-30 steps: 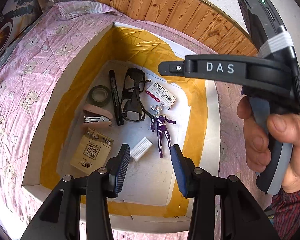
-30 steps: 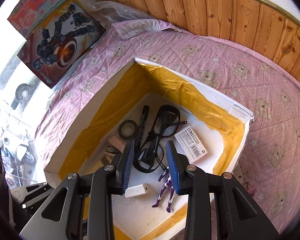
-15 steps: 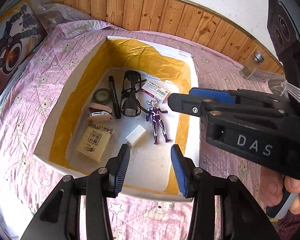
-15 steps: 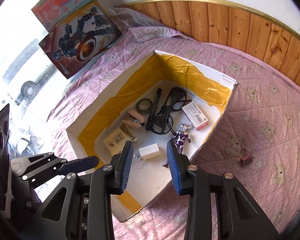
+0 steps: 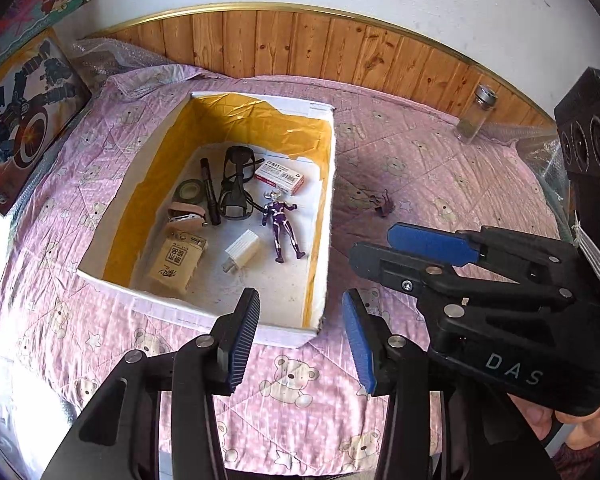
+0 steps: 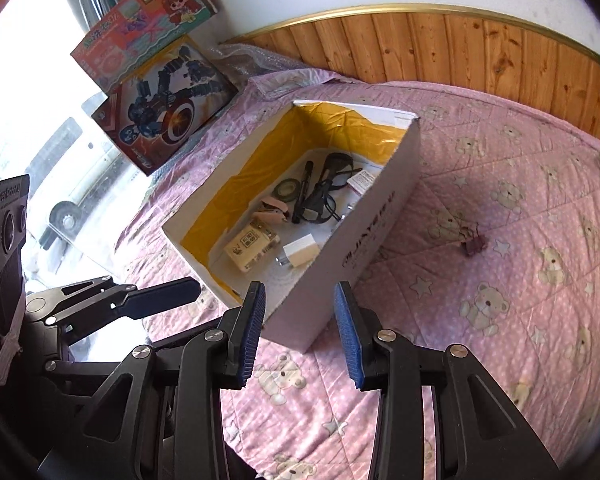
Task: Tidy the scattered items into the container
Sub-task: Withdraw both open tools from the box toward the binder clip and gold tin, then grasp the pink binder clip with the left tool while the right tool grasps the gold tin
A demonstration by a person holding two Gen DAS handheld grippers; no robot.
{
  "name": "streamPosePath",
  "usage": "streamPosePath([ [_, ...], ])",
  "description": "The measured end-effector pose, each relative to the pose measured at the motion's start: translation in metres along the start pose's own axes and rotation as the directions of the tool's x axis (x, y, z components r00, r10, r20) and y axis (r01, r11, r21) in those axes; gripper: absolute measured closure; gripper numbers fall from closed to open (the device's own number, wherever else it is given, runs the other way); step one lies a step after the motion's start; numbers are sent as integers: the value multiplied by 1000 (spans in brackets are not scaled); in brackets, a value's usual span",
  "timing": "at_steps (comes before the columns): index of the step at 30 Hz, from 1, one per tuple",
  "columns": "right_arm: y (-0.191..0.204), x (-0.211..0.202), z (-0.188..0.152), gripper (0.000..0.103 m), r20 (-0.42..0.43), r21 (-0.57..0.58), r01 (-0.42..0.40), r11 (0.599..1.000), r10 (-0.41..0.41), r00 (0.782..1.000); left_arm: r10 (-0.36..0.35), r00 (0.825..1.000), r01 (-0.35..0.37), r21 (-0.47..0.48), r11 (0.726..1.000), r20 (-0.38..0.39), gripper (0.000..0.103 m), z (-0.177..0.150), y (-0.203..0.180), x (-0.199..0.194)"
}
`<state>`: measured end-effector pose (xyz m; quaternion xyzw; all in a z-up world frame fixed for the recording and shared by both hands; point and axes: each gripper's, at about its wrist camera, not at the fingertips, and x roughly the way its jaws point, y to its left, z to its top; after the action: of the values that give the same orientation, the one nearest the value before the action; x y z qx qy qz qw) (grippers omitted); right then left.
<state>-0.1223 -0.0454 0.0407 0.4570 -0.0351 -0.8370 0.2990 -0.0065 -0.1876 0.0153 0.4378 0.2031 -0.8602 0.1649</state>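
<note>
Both grippers hover empty over the quilt on the near side of the box (image 5: 324, 216), left gripper (image 5: 300, 340) and right gripper (image 6: 300, 332) each with fingers spread wide, nothing between them. Box: white card walls, yellow tape lining, open top; inside lie a purple figure (image 5: 282, 226), dark goggles (image 5: 236, 184), marker, tape roll, stapler, white plug block, two small cartons. Outside it, to the right on the quilt, a small dark maroon clip-like thing (image 6: 474, 245), too small to identify; farther right, a glass jar (image 5: 476, 116) by the wood panelling. Risks, as judged: the clip is small and thin on soft, puckered padded fabric, so fingers may pinch quilt with it or slide off; the smooth, upright jar could tip.
</note>
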Motion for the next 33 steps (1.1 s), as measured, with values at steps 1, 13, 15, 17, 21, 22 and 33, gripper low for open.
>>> streamPosePath([
  [1,-5,-6,-7,64,9,18,1,1000,-1,1000,1,1000,-1,14,1000,2,58,-3,-6,-1],
  [13,-83,-51,-87,64,47,261,91,961,-107,993,-76,996,82,132,988,-46,53,-27,-79,23],
  [15,-99,-58,-100,64,48,299,113,948,-133,990,-92,994,99,146,984,-56,49,-27,-90,32],
  [17,-115,-64,-111,64,51,338,139,931,-165,985,-102,992,112,150,982,-67,48,-25,-99,43],
  [21,-153,-81,-132,62,61,433,186,882,-235,970,-117,990,127,160,979,-74,47,-16,-116,66],
  [22,-164,-86,-136,62,63,457,201,867,-257,964,-119,990,130,162,978,-74,47,-13,-119,73],
  [33,-269,-125,-143,45,28,591,383,710,-492,870,-143,983,149,50,988,-117,41,29,-132,154],
])
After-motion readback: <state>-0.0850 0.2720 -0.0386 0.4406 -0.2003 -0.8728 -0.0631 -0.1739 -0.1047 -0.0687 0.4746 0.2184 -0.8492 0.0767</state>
